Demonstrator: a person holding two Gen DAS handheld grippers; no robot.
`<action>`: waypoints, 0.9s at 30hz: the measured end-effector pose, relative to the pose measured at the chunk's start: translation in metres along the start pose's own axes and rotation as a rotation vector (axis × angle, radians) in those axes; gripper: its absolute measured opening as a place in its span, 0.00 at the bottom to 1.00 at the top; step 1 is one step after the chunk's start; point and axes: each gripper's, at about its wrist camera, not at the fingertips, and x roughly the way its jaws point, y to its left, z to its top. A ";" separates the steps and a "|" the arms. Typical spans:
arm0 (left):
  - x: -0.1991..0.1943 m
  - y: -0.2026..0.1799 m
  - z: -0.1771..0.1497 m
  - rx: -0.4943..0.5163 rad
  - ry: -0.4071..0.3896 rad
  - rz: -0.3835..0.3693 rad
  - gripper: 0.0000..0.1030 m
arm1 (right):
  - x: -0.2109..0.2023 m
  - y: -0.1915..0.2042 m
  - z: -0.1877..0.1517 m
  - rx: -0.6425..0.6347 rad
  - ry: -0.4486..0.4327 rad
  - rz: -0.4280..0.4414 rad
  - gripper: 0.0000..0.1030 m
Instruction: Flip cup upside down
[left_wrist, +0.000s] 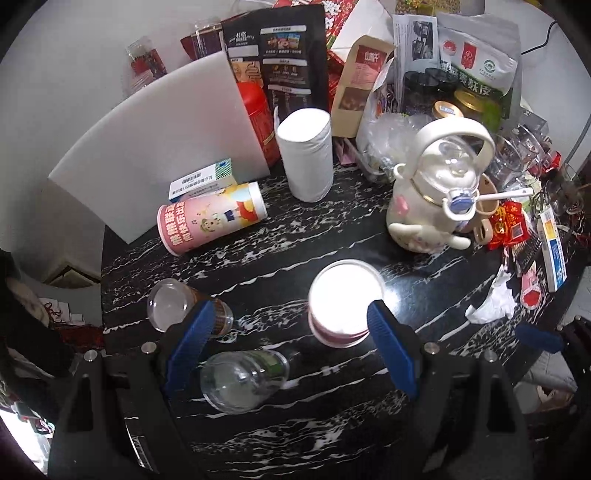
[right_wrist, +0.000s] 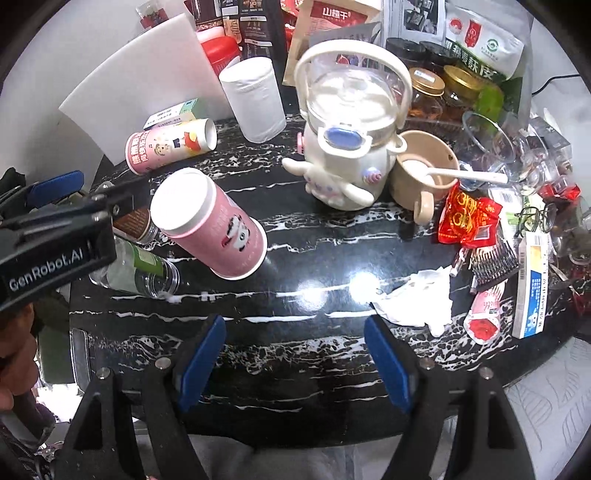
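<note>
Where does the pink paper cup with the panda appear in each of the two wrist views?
Left wrist view: the pink cup is at lower centre, white end toward the camera, by the left gripper.
Right wrist view: the cup is left of centre, white base up, rim on the table.
Shared landmark: the white bunny kettle behind it.

Home: cluttered table (right_wrist: 295, 350) (snack bags (right_wrist: 469, 219), jars (right_wrist: 426, 92)).
</note>
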 end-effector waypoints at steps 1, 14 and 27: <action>0.002 0.003 0.000 -0.001 0.006 -0.007 0.81 | 0.000 0.002 0.002 0.002 0.003 -0.008 0.76; 0.024 0.031 -0.001 0.033 0.088 -0.030 0.81 | 0.010 0.028 0.020 0.008 0.024 -0.045 0.76; 0.034 0.034 -0.008 0.038 0.148 -0.046 0.81 | 0.020 0.031 0.024 0.016 0.062 -0.057 0.76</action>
